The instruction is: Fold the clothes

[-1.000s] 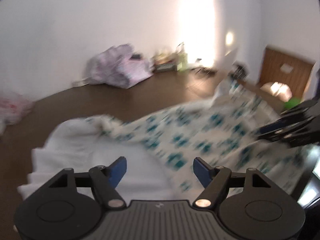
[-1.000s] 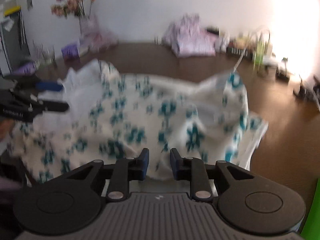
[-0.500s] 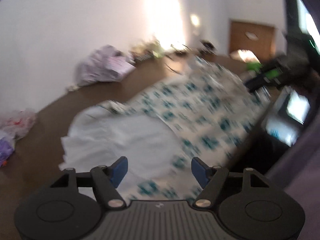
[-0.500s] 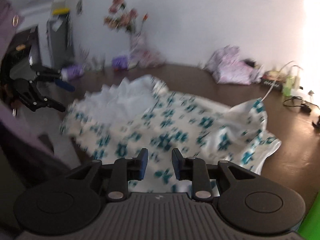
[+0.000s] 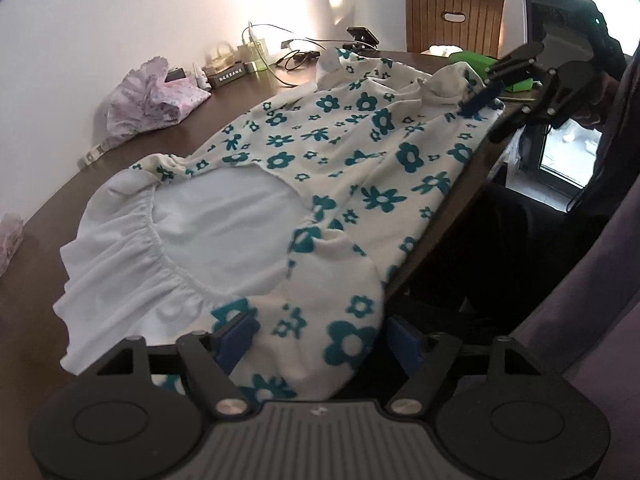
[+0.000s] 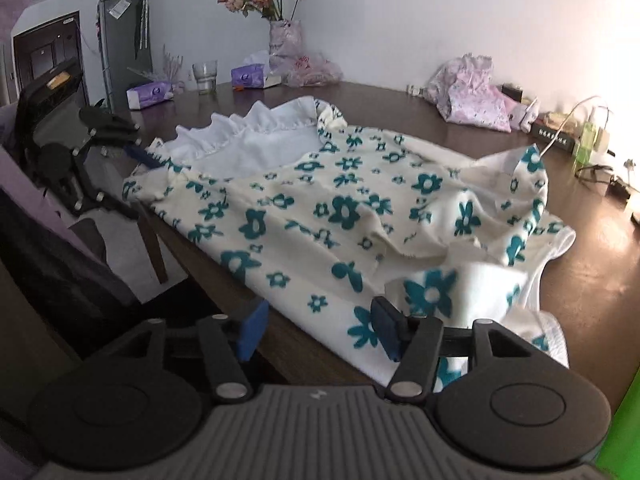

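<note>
In the left wrist view, the floral garment [image 5: 328, 168] lies spread on the brown table [image 5: 48, 216], its long axis running from the lower left of the frame to the upper right. Its white ruffled collar [image 5: 132, 240] sits at the left. A cuffed sleeve end lies between the pads of the left gripper [image 5: 318, 338] at the bottom centre. The jaws stand wide apart; whether the pads press on the cloth cannot be told.

The right gripper [image 5: 486, 92] appears at the upper right of this view, at the far end of the garment.

In the right wrist view, the right gripper [image 6: 320, 330] occupies the bottom centre. Its jaws have just been opening and now stand apart. The near hem lies in front of them and against the right pad, unpinched.

Judgement: each gripper has one end of the garment directly ahead, so the coming grasp is a short reach forward.

Surroundings: a pink bundle of cloth [image 6: 468, 94], a vase of flowers [image 6: 282, 38], a drinking glass [image 6: 205, 76], and cables [image 5: 280, 46] line the far table edge, well apart from the garment. Nothing obstructs the fold area.
</note>
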The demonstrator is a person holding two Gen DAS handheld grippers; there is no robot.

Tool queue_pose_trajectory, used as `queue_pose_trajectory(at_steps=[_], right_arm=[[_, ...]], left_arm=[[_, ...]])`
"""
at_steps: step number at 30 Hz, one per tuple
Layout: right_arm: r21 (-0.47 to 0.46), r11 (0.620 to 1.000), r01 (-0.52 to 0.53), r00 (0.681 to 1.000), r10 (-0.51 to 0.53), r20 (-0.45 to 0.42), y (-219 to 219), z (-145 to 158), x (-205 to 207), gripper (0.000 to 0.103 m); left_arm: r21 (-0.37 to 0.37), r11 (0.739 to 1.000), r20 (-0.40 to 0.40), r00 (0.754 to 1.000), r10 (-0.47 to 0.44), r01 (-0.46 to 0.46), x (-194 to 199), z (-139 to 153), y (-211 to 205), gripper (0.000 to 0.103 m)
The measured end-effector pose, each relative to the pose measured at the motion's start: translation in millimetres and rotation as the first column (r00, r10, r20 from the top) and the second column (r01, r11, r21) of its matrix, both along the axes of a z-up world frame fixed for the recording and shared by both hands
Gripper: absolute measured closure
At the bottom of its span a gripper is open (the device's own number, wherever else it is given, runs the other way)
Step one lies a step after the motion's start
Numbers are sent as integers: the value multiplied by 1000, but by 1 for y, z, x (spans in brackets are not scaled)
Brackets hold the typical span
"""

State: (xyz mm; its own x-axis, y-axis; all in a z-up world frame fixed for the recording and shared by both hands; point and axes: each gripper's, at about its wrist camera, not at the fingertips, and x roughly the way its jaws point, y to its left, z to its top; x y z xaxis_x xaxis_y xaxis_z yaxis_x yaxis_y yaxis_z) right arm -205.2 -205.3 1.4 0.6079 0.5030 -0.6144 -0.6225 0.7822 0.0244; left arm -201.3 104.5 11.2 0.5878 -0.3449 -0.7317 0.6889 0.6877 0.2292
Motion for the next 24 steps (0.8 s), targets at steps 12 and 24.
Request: queue_pose_trajectory(at_steps=[12,24], right_arm=[[30,1000,4,1000,-4,1,-15,-3,8,76],[83,996,-38,999,37,19,-19,13,-6,102]], left_arm=[[26,998,-82,995,-51,53,15,23,5,72],[-94,995,-110,994,-22,12,28,34,21,98]])
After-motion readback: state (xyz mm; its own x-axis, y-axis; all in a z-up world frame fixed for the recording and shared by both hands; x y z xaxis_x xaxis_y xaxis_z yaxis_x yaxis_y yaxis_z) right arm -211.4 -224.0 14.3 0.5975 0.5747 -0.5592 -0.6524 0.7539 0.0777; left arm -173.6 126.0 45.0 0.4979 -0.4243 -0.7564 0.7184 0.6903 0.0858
